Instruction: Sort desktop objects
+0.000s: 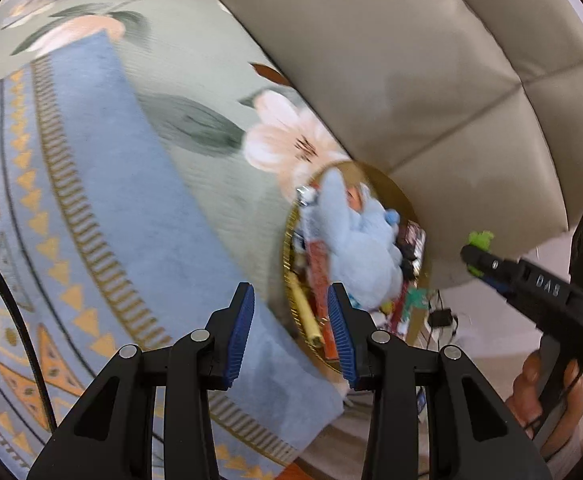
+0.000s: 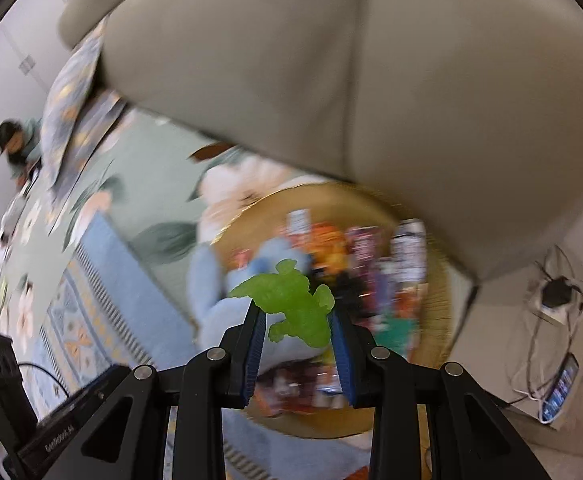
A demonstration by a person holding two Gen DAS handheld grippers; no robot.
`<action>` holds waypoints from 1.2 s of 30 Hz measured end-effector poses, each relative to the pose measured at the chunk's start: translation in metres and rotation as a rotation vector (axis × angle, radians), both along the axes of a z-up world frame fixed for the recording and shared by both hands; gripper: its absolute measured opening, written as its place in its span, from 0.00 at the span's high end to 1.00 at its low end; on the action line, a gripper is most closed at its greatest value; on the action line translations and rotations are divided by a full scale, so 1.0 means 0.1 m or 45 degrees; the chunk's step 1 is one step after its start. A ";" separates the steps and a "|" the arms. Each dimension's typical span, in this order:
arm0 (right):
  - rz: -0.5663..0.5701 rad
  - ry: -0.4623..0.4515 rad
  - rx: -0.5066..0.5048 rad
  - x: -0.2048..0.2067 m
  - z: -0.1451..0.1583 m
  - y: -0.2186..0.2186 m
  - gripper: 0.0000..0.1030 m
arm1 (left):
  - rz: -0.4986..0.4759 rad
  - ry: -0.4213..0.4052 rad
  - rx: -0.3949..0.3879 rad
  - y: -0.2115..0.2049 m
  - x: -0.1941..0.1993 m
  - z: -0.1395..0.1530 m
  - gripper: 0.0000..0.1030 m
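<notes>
Right hand-held gripper [image 2: 297,320] around green figure [image 2: 291,304]

Open blue mat [image 1: 131,208] left of round tray [image 1: 291,240]: free passage. Tray crowded with toys; beige sofa [image 1: 411,80] looms close over its far side.

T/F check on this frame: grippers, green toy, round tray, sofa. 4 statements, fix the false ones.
1. The right gripper grips a green toy figure. True.
2. The left gripper holds the blue plush. False: nothing sits between its jaws; the plush lies on the gold round tray.
3. The tray sits beside the beige sofa. True.
4. The tray is empty. False: it holds the plush and assorted packets.
</notes>
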State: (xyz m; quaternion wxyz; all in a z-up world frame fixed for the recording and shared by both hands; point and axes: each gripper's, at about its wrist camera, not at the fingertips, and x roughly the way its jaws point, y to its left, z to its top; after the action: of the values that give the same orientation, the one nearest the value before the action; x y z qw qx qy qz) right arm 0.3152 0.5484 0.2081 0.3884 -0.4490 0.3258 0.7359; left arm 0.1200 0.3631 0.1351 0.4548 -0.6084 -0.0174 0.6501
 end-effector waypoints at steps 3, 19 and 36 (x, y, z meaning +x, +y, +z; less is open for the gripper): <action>-0.065 0.081 -0.014 0.18 -0.04 0.11 0.68 | -0.028 0.009 -0.008 0.08 0.08 -0.01 0.66; 0.153 0.161 -0.275 -0.22 -0.26 -0.41 0.52 | 0.121 0.041 -0.082 -0.42 0.05 -0.10 0.66; 1.070 -0.108 -0.030 -1.90 -1.24 -2.78 0.50 | 0.642 0.344 -0.717 -3.01 -0.30 -0.68 0.65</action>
State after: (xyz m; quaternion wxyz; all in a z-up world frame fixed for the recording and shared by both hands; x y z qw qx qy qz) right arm 0.1248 0.2703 0.0846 0.0625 -0.5771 0.1065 0.8073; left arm 0.0901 0.0622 0.0669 0.0948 -0.5949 0.0726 0.7949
